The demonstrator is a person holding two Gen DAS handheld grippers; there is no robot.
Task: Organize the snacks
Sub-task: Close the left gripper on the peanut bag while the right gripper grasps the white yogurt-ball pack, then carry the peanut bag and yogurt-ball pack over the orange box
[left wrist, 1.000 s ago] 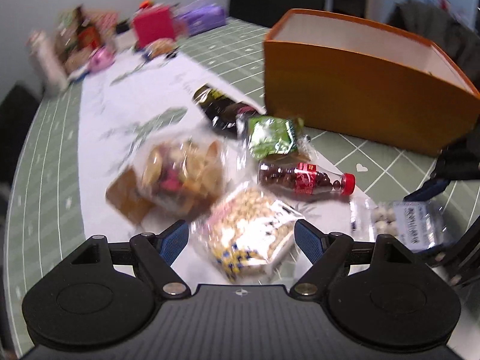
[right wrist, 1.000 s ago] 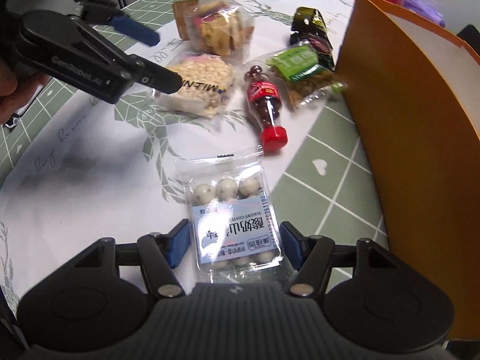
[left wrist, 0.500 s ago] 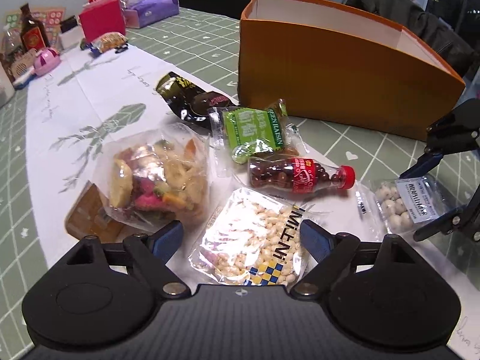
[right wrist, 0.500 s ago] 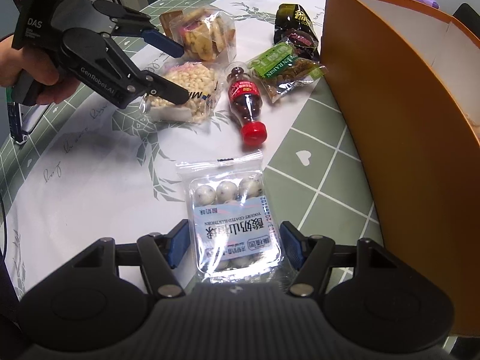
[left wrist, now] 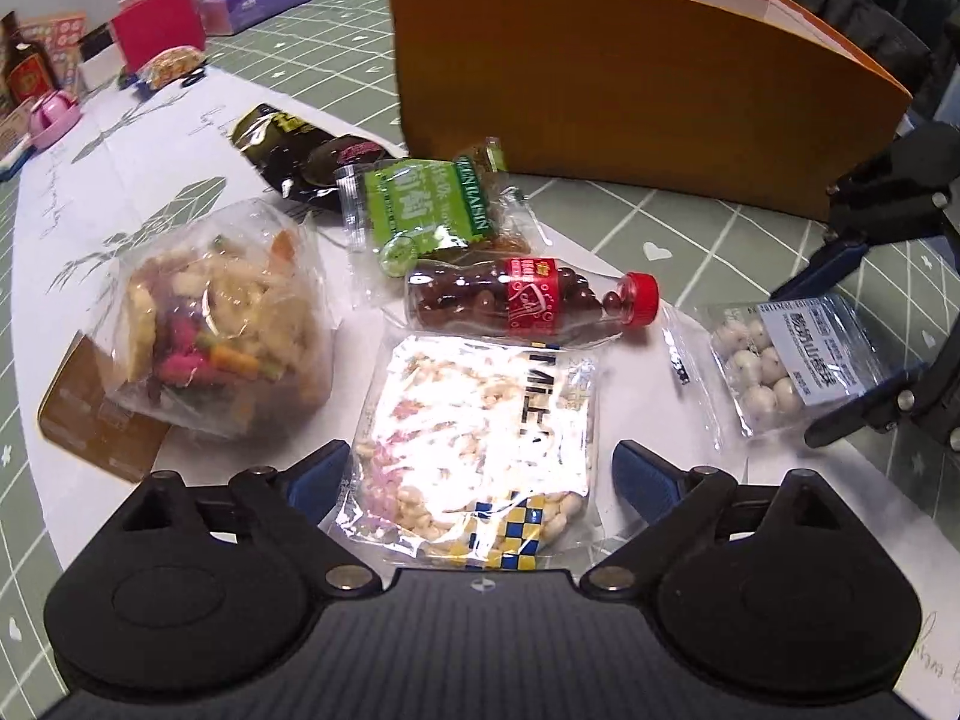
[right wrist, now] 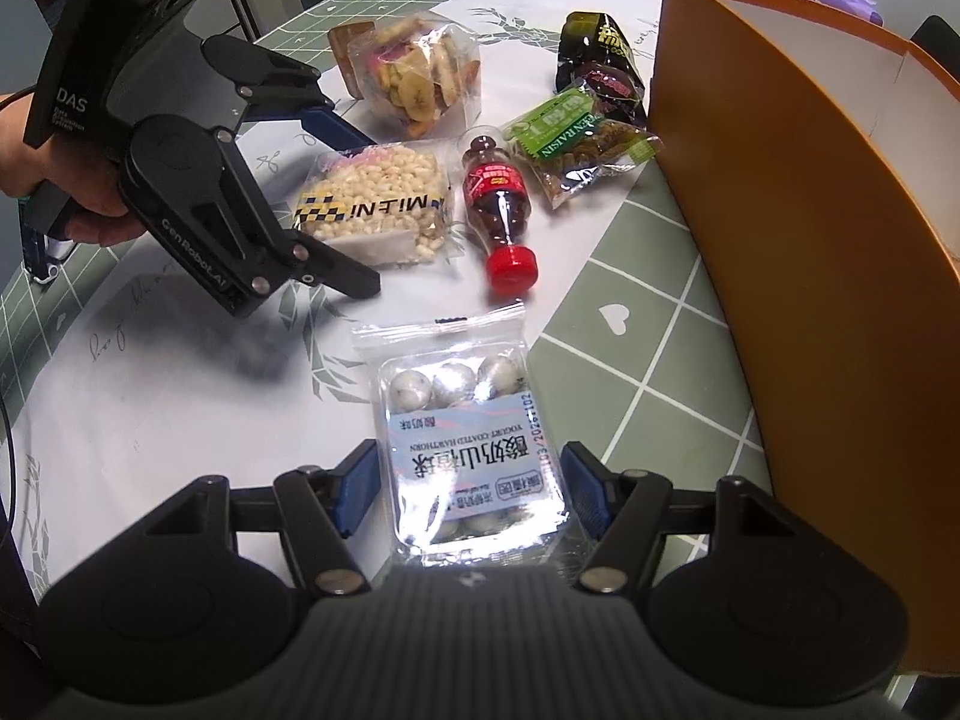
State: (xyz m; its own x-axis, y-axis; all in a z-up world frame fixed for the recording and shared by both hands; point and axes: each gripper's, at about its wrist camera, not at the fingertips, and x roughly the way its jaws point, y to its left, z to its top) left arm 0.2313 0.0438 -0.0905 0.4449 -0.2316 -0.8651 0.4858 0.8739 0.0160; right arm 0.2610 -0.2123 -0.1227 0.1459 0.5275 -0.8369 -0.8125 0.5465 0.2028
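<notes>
Six snacks are being counted beside one orange box (left wrist: 630, 90). The left gripper (left wrist: 480, 474), jaws apart, is being held around the puffed-grain bag (left wrist: 480, 438); the right gripper (right wrist: 468, 489), also apart, around the yogurt-ball pack (right wrist: 462, 444).

Orange box (left wrist: 630, 102) at one o'clock, red-capped bottle (left wrist: 528, 300), green raisin packet (left wrist: 426, 210), green grid tablecloth (left wrist: 720, 240), blue-and-yellow checked puffed-snack bag (left wrist: 480, 450)
</notes>
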